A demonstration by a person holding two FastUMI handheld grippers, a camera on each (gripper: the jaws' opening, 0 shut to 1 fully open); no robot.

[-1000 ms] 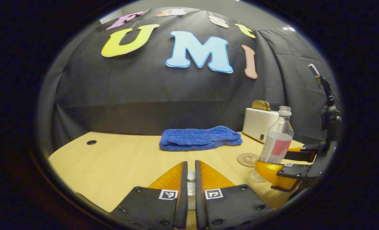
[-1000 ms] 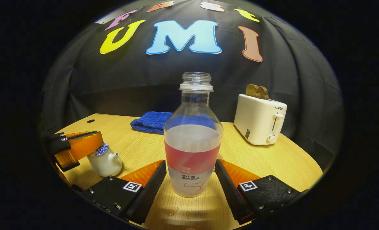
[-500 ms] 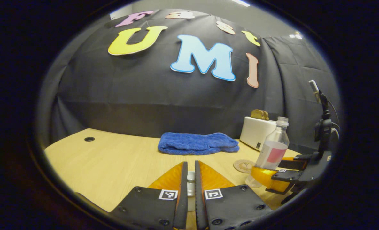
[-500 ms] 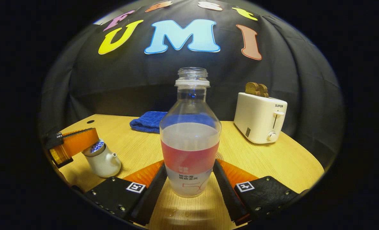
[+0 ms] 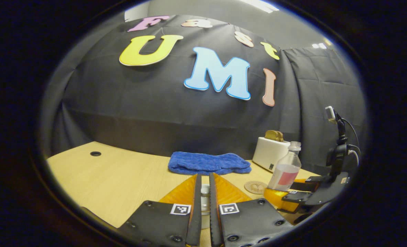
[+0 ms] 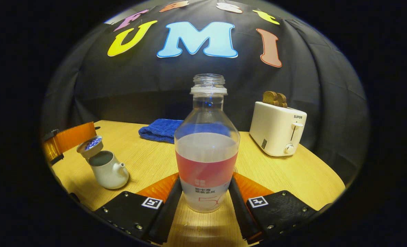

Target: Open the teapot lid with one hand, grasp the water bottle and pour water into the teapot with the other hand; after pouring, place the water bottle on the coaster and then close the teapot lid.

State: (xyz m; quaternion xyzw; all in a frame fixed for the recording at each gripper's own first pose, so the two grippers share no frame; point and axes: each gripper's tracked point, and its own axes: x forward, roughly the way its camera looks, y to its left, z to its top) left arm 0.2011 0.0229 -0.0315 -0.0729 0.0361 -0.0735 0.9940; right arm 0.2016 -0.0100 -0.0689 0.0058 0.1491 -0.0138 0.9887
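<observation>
The clear water bottle (image 6: 207,151), uncapped, with a pink label and about half full, stands on the table between the fingers of my right gripper (image 6: 206,175), and both fingers press on its lower sides. The white teapot (image 6: 108,168) sits to the left with its mouth uncovered. Its lid (image 6: 90,144) hangs tilted just above the teapot, held by my left gripper (image 6: 81,137). In the left gripper view my left gripper (image 5: 205,179) is shut on the lid's white knob (image 5: 205,192). Farther right there are the bottle (image 5: 286,169), the right gripper (image 5: 287,196) and the round coaster (image 5: 256,187).
A white toaster (image 6: 278,128) with toast in it stands at the back right of the wooden table (image 6: 292,178). A folded blue towel (image 6: 159,129) lies at the back middle. A small round hole (image 5: 95,153) is in the table's far left.
The left gripper has lifted the lid off the teapot, up and to the left. The right gripper's fingers have closed in onto the bottle's sides.
</observation>
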